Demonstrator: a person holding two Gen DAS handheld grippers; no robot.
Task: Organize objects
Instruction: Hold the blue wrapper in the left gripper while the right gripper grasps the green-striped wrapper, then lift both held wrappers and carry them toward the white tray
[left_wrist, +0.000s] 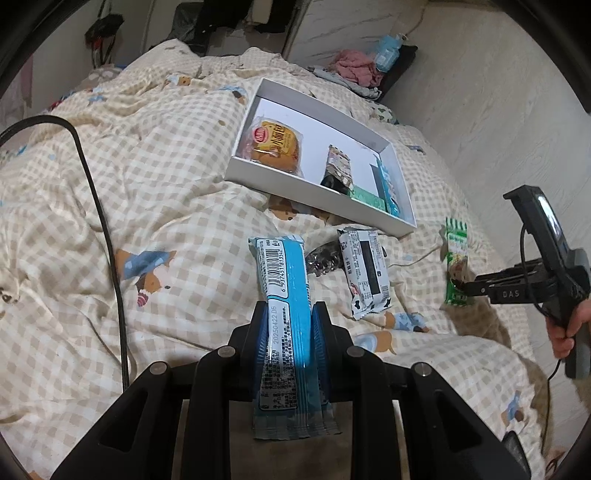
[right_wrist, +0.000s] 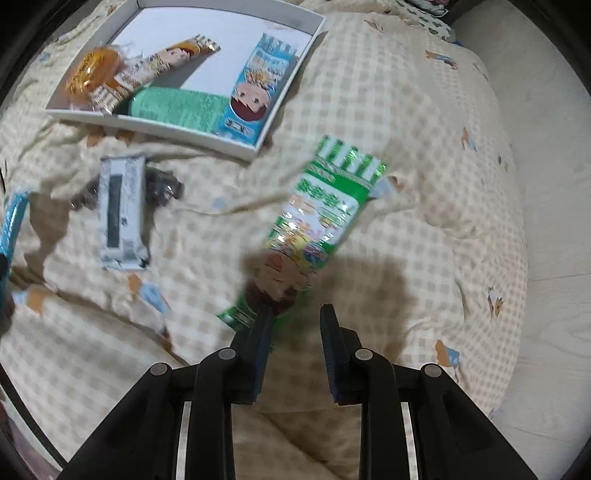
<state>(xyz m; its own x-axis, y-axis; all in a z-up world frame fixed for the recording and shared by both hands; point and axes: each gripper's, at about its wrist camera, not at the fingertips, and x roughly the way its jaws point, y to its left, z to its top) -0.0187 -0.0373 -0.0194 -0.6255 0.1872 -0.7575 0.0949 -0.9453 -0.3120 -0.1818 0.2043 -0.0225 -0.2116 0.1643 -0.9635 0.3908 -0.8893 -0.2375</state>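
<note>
1. Left wrist view: the left gripper (left_wrist: 288, 306) has its jaws closed to a narrow gap on a long blue snack packet (left_wrist: 286, 273). The pads press its two long edges near mid-length, and the packet sticks out past the fingertips towards 12 o'clock.
2. The white box (left_wrist: 280, 184) lies on the checked bedspread (left_wrist: 166, 184) at about 1 o'clock from that gripper. It already holds several packets, with bare floor left in the middle.
3. A black-and-white packet (left_wrist: 365, 273) lies loose on the bedspread at 2 o'clock, just beside the blue one.
4. In the right wrist view, the right gripper (right_wrist: 295, 310) has its jaws narrowly apart. The near end of a green snack packet (right_wrist: 325, 206) sits at the left finger and runs off towards 1 o'clock. Whether the pads actually clamp it cannot be told, as the frame is blurred.
5. Handling, as a judgement: these packets look light, with slick, crinkly foil wrappers over brittle contents. A hold across the filled body should be steadier than one on the flat crimped end, where the wrapper could slide or swing.
6. From the right gripper, the box sits at 11 o'clock.
</note>
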